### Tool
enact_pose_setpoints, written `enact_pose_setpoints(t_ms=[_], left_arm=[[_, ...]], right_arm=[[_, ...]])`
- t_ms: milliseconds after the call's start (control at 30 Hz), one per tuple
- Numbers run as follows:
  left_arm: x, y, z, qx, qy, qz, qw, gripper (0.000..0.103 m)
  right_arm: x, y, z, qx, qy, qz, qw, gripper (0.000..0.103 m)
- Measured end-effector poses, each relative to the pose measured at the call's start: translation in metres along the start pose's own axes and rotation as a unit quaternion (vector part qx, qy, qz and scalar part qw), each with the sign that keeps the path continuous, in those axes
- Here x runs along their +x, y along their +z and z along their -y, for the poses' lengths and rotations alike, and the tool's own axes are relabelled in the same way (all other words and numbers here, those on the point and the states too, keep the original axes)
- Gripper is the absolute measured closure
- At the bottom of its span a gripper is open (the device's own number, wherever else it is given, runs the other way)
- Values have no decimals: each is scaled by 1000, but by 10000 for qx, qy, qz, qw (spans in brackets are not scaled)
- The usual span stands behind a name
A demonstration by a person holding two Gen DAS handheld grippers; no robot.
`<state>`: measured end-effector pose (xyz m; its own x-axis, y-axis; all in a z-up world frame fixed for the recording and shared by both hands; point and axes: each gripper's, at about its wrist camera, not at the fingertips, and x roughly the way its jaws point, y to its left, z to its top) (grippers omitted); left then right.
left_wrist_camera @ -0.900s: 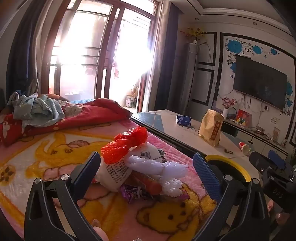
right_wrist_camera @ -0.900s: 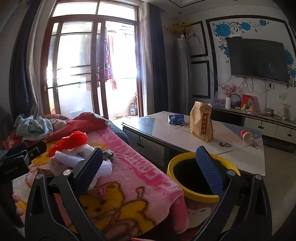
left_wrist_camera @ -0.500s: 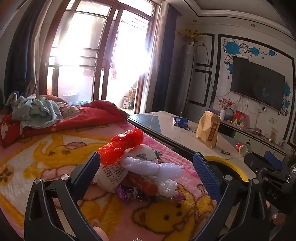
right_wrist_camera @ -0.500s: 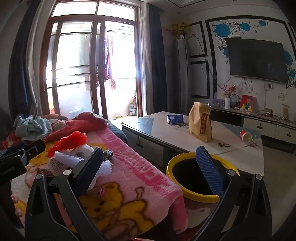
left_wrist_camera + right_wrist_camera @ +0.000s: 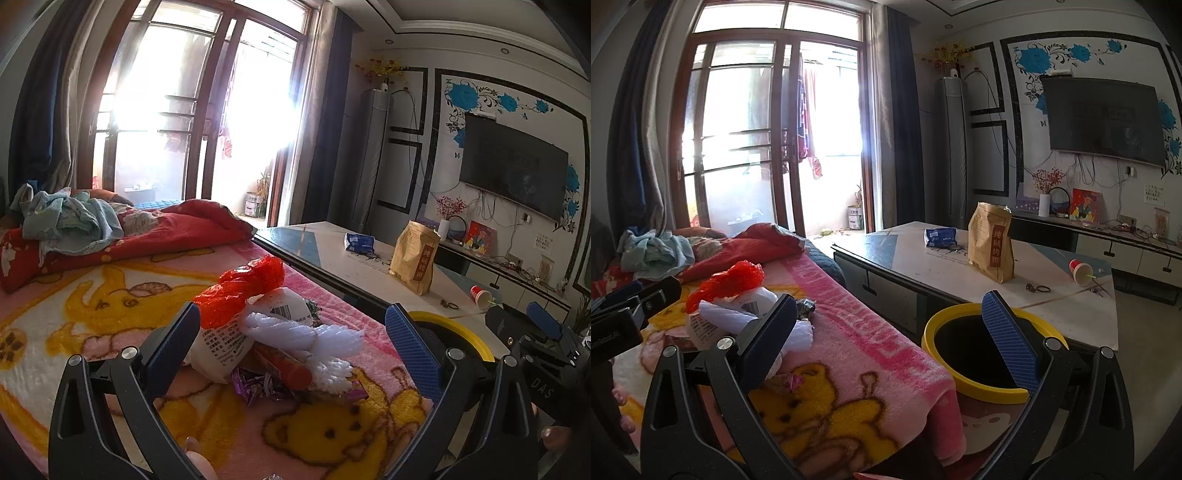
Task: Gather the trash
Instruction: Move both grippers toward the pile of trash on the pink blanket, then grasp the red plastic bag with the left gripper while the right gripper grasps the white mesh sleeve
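Note:
A heap of trash lies on the pink cartoon blanket (image 5: 92, 332): a red plastic bag (image 5: 243, 286), a white printed bag (image 5: 221, 343), white foam netting (image 5: 303, 336), a red stick wrapper (image 5: 284, 365) and a purple wrapper (image 5: 258, 387). My left gripper (image 5: 295, 347) hovers open just short of the heap, nothing between its fingers. The right gripper (image 5: 890, 332) is open too, over the blanket's edge, with the same heap (image 5: 738, 295) to its left. A yellow-rimmed bin (image 5: 960, 376) stands on the floor beside the bed, behind the right finger.
A low table (image 5: 1071, 317) past the bin carries a brown paper bag (image 5: 991, 242), a blue packet (image 5: 940, 236) and a tipped red cup (image 5: 1080, 271). A red quilt (image 5: 147, 236) with crumpled clothes (image 5: 62, 221) lies at the blanket's far end.
The left view has shifted slightly, and the heap now sits a little lower and nearer between the open fingers. The right gripper has barely moved.

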<state>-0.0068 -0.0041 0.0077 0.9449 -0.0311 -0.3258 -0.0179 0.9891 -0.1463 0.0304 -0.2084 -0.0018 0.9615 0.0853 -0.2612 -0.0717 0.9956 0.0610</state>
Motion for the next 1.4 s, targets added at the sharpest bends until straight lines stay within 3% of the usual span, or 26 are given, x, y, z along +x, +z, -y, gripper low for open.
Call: enact_pose_setpoints(t_ms=[600,1033,1400], left_arm=[[4,-1,4,7,-58,-20,10000,6],[20,1,7,-45,-230,-124,9996,6],[39,23,-21,-281,97,-11,9996,6]], right_arm=[[4,-4,-1,17,-6,-43,10000,11],[18,-6,8,137,-68,-317,9994,11],[54,9,-11,168,421,-736,9963,11]])
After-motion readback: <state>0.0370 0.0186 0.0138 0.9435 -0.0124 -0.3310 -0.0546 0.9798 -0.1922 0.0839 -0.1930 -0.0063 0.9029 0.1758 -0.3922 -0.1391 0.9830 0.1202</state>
